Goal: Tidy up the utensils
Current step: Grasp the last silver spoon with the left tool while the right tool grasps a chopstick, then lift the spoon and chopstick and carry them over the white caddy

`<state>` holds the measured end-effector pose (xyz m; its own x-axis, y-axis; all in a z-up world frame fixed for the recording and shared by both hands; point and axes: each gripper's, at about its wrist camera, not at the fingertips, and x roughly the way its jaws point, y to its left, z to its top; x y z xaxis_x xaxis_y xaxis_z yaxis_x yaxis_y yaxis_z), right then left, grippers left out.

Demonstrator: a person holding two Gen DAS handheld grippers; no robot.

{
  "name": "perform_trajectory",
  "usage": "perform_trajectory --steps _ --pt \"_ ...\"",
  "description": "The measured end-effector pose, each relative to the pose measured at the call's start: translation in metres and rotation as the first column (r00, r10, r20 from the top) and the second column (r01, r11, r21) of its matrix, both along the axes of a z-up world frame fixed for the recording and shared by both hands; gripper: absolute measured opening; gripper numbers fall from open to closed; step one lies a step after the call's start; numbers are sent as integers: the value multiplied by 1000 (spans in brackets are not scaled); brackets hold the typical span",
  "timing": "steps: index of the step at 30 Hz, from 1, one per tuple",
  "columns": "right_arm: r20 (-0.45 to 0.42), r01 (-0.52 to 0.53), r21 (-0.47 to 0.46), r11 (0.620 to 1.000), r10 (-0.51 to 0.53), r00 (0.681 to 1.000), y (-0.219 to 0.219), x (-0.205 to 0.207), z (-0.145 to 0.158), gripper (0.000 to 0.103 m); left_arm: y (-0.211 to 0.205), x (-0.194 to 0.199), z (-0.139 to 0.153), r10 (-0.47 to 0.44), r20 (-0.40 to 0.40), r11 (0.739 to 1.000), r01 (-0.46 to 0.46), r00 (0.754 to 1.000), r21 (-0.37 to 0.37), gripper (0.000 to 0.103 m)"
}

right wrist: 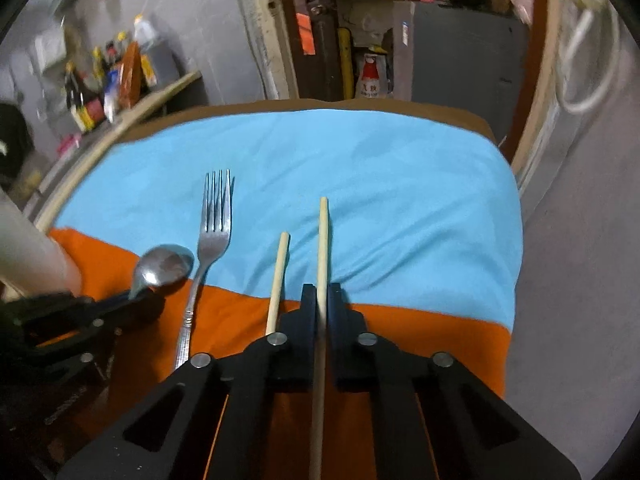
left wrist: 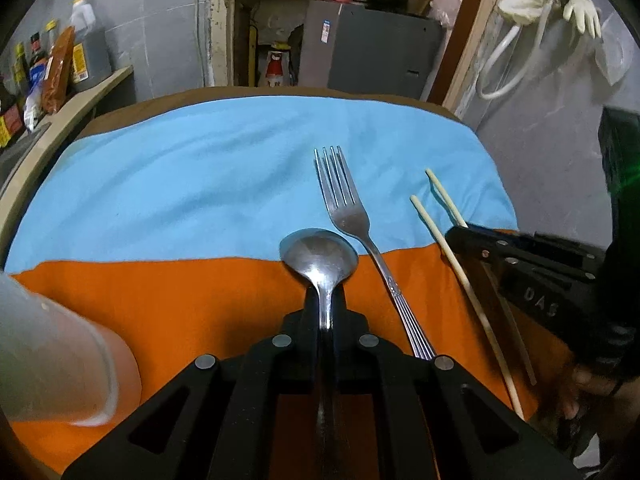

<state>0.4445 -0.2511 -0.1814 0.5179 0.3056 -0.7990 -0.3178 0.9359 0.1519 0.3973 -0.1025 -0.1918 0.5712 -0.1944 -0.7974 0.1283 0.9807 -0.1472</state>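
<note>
Two utensils were clamped, the spoon in the left gripper and one chopstick in the right gripper, while the fork and second chopstick lay unsorted.

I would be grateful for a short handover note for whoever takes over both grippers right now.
Left gripper: shut on the spoon handle, bowl forward.
Right gripper: shut on one chopstick.
Second chopstick lies loose just left of the held one; the fork lies between it and the spoon, tines on the blue cloth, handle on the orange cloth.
Done: both grips made.
Left: place the spoon and the chopstick; pair the chopsticks.
</note>
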Motion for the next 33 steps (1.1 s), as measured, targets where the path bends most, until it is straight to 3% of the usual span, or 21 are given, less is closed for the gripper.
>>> perform_trajectory --steps 3,9,13,23,33 --pt "-25 42 106 993 -40 999 -15 -8 1 3 6 -13 3 2 25 999 -1 1000 -37 3" --pt "-24 92 212 973 -89 996 -40 -36 9 3 12 -40 12 -3 65 993 11 998 -115 3" --pt "58 94 319 943 -118 991 -53 -59 26 3 14 -59 25 -12 135 982 37 991 -183 3" --pt "348 -23 487 873 -170 922 -40 -99 87 3 34 -100 92 32 404 952 95 914 -290 3" --pt "522 -192 523 830 -134 842 29 -111 150 3 104 -120 155 115 522 947 65 845 -314 3"
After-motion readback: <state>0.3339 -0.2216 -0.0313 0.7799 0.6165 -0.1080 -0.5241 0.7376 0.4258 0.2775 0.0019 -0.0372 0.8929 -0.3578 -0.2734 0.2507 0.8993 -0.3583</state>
